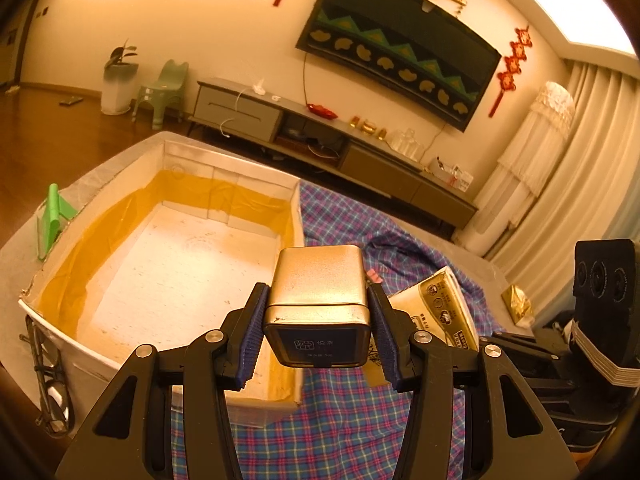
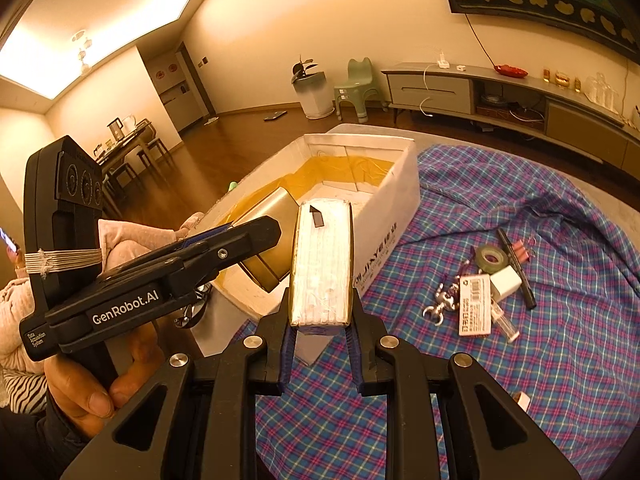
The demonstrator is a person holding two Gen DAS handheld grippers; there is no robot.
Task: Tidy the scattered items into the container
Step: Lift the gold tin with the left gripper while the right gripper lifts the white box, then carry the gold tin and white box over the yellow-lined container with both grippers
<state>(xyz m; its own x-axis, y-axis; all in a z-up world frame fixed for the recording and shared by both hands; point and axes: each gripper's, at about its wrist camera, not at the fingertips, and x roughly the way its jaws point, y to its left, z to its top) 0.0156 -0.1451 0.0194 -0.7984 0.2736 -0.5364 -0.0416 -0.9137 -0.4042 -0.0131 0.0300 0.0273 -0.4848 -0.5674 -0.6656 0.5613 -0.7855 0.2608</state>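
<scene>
My left gripper (image 1: 318, 316) is shut on a gold metal tin (image 1: 318, 288) and holds it above the near right corner of the open white box (image 1: 100, 344). The box has yellow tape on its inner walls and nothing inside. My right gripper (image 2: 320, 332) is shut on a gold-edged tissue pack (image 2: 322, 264), held just right of the box (image 2: 392, 224). The tissue pack also shows in the left wrist view (image 1: 440, 304). The left gripper (image 2: 256, 236) with its tin (image 2: 272, 240) shows in the right wrist view over the box.
Small items lie on the plaid cloth (image 2: 560, 360) right of the box: a tape roll (image 2: 491, 258), a black marker (image 2: 516, 268), a labelled packet (image 2: 474, 304), a metal clip (image 2: 438, 310). A gold foil packet (image 1: 518, 304) lies further right. A green object (image 1: 54, 216) sits by the box.
</scene>
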